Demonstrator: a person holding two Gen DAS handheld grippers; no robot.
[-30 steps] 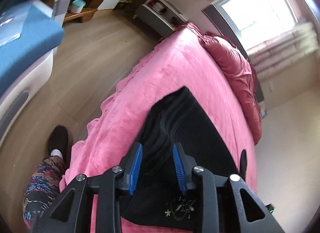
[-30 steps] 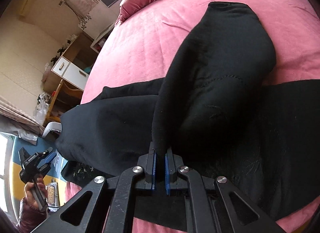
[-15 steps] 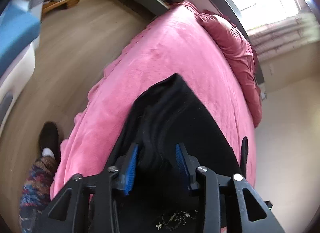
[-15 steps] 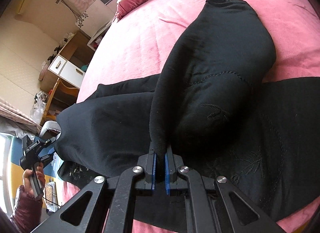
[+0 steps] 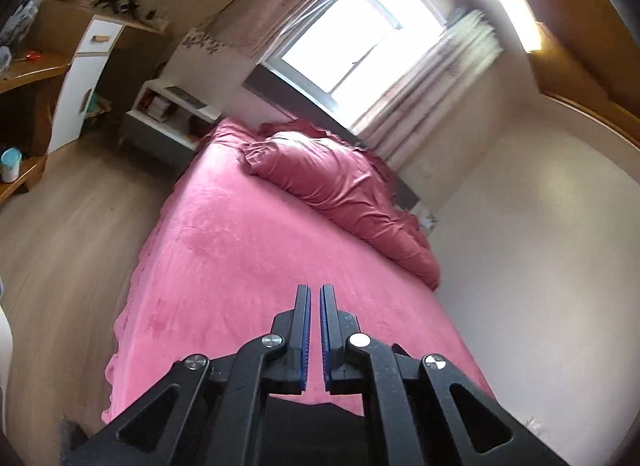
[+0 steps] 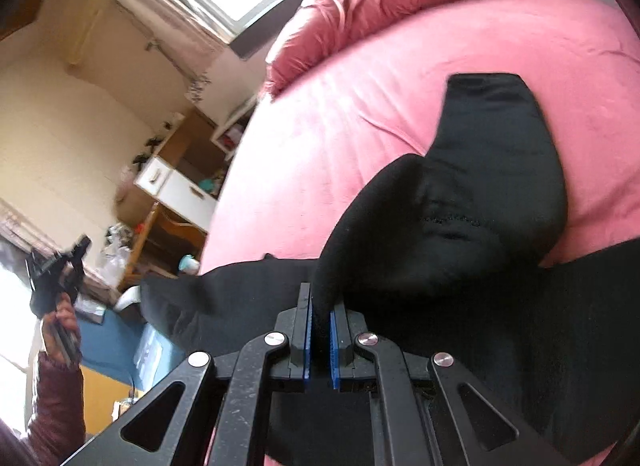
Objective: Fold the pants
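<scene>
Pink bedspread fills my left wrist view, and the bed [image 5: 248,266] runs away toward the rumpled quilt [image 5: 340,193] under the window. My left claw [image 5: 315,294] has just been closing, and now its blue pads stand almost together with nothing between them, only pink showing through the slit. It points out over bare bed, clear of the cloth, so I judge this hand is between grabs, not carrying anything. Of the black pants [image 5: 316,422] I get only a dark strip at the bottom, beneath and behind the claw's frame, none of it reaching the pads.

Over to the right wrist view: here the pants [image 6: 480,205] are the whole show. My right claw [image 6: 320,306] is clamped on a thick edge of black fabric, a roll of cloth squeezed between the blue pads. From that pinch one leg rises and drapes forward onto the bed [image 6: 360,113], its cuff lying farthest from me. I hold it up so, I reckon, to carry that leg across the other part, which spreads flat, left and right, under the claw. Far left, my left claw [image 6: 60,266] hangs up in the air, well apart from the pants.
</scene>
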